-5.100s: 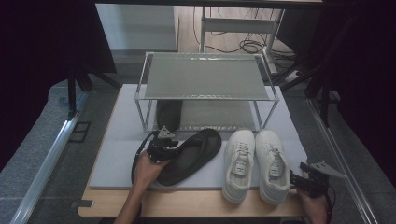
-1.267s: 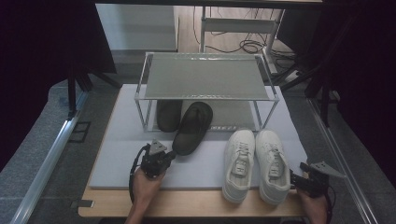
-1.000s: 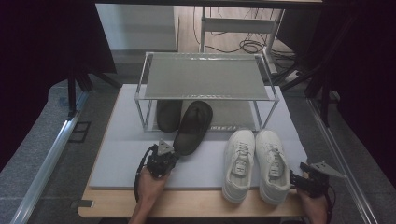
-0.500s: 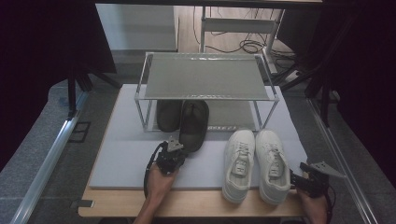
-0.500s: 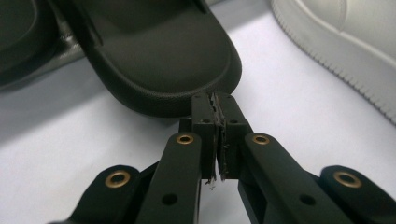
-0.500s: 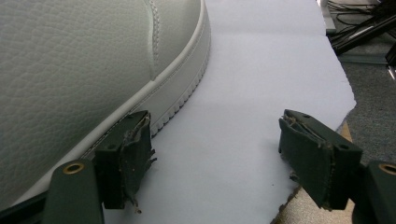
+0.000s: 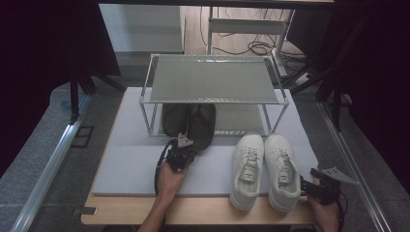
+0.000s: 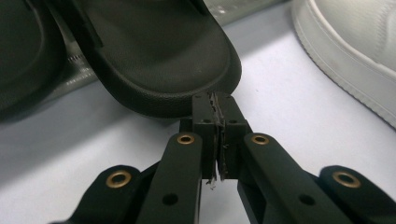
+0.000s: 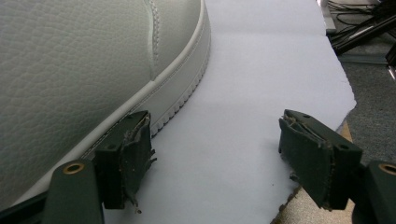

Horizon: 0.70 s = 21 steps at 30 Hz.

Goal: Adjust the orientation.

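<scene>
In the high view a metal shoe rack (image 7: 212, 92) stands at the upper middle of the frame on a pale grey mat (image 7: 130, 154), and two black sandals (image 7: 189, 123) lie side by side on its lower shelf, their heels sticking out toward the bottom of the picture. The left gripper (image 7: 181, 153) sits just below centre, its tip at the heel of the right-hand sandal (image 7: 203, 126), with the person's left hand (image 7: 169, 178) and forearm rising from the bottom edge. A pair of white sneakers (image 7: 265, 169) rests on the mat at lower right, and the right gripper (image 7: 323, 186) waits in the lower right corner, just beside the outer sneaker's heel. In the left gripper view the jaws are pressed together with nothing between them, tips touching the rounded black sole edge of the sandal at upper centre — a white sneaker (image 8: 355, 42) fills the upper right corner. In the right gripper view the jaws stand spread apart over the mat, the left pad (image 9: 133, 149) close against the outer sneaker's (image 9: 93, 65) white sole — whether it touches I cannot tell
</scene>
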Each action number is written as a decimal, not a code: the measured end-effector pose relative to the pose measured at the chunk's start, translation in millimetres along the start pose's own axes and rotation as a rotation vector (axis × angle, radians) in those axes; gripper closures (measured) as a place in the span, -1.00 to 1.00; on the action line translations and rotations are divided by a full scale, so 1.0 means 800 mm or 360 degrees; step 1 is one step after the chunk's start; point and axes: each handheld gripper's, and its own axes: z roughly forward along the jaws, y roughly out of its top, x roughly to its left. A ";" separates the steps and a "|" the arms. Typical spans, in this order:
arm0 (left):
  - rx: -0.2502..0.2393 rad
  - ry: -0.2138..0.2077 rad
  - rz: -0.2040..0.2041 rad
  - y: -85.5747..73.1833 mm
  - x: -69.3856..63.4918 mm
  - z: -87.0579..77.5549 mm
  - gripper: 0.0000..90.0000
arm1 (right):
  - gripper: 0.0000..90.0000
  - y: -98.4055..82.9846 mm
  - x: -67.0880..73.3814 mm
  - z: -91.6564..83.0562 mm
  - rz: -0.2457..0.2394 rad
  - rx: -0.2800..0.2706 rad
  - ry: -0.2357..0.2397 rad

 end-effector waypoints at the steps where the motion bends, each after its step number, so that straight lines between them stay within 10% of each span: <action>1: -0.0005 0.0000 -0.0003 0.001 0.001 0.002 0.96 | -0.43 0.000 0.000 0.000 0.0000 0.0000 0.0000; 21: -0.0006 0.0070 -0.0063 0.026 0.024 0.033 0.98 | -0.43 0.000 0.000 0.000 -0.0003 0.0001 0.0000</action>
